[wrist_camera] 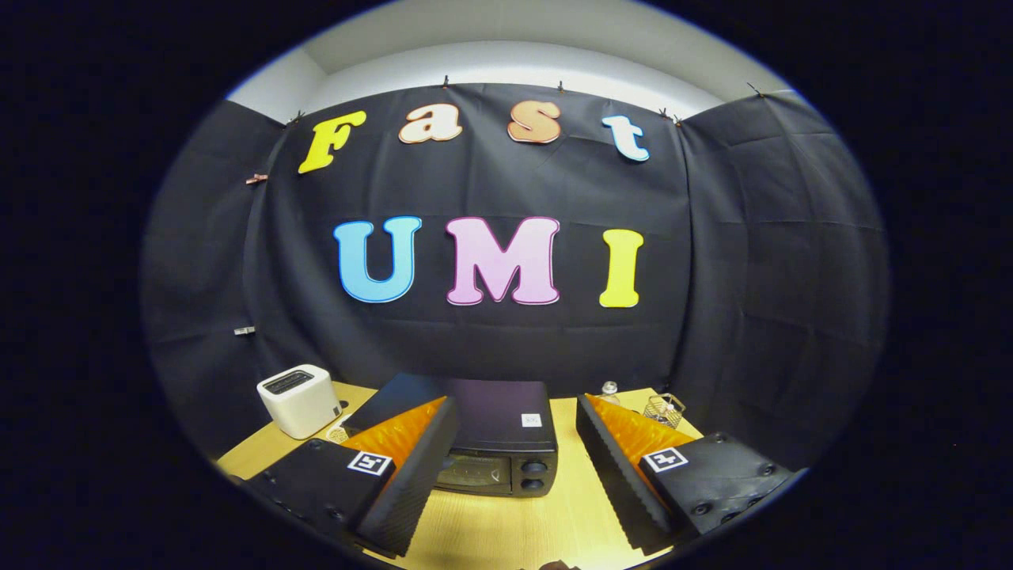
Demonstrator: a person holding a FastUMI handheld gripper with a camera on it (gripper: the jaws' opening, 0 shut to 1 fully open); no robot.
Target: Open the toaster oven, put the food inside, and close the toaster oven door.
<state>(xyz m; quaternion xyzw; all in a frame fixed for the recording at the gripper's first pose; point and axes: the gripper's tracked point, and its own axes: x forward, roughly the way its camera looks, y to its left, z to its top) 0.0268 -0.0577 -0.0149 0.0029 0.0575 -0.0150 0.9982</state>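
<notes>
Your gripper (516, 467) holds its jaws wide, gripping nothing. One black toaster oven (495, 435) sits at twelve o'clock just ahead of the fingers, door shut, contents hidden. One white toaster (299, 400) stands at ten o'clock; one small wire basket (663, 409) at two o'clock, contents unclear.

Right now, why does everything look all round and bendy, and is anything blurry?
In the gripper view the fisheye lens curves the table and bows the wall; the black toaster oven, seen between the open gripper fingers, stays fairly sharp, though its dark door hides any detail; the white toaster looks evenly lit.
</notes>
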